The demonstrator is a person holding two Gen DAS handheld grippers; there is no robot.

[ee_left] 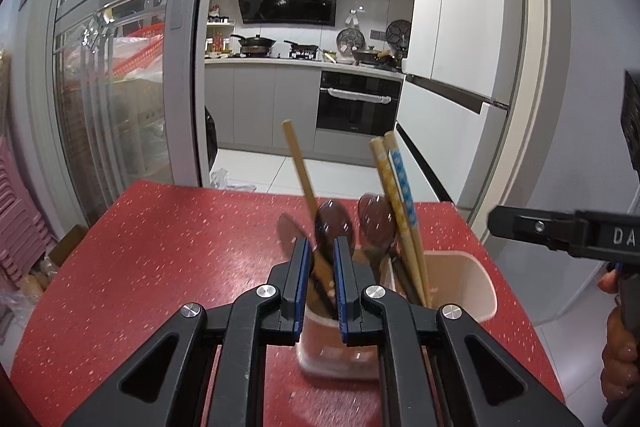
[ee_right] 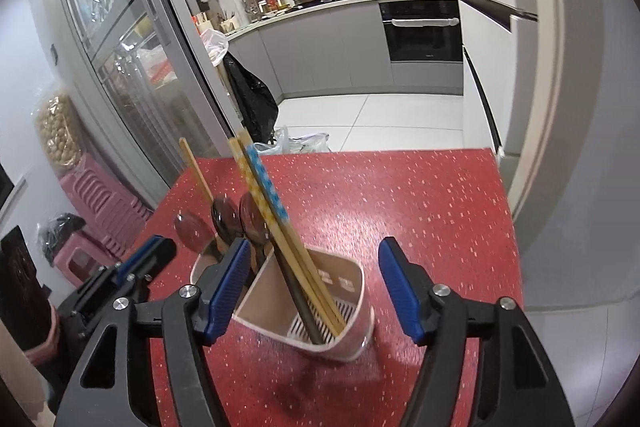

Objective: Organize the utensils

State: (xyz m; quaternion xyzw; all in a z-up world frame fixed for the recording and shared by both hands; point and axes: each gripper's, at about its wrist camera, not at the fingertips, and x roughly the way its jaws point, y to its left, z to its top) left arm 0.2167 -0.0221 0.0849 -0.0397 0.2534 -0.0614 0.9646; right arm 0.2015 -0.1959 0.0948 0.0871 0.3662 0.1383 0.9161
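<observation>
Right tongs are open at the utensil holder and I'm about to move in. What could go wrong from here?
1. The right tongs hang open at the holder. One pad sits close by the spoons and the leaning patterned chopsticks, so a sideways move could knock them or tip the holder.
2. The plain chopstick stands among the spoons, apart from the pair, and it could be left unsorted.

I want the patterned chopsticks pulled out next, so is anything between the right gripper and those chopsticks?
Nothing visible does. The open right gripper faces the patterned chopsticks directly, in one compartment of the holder. The spoons stand in the other, off to the left.
</observation>
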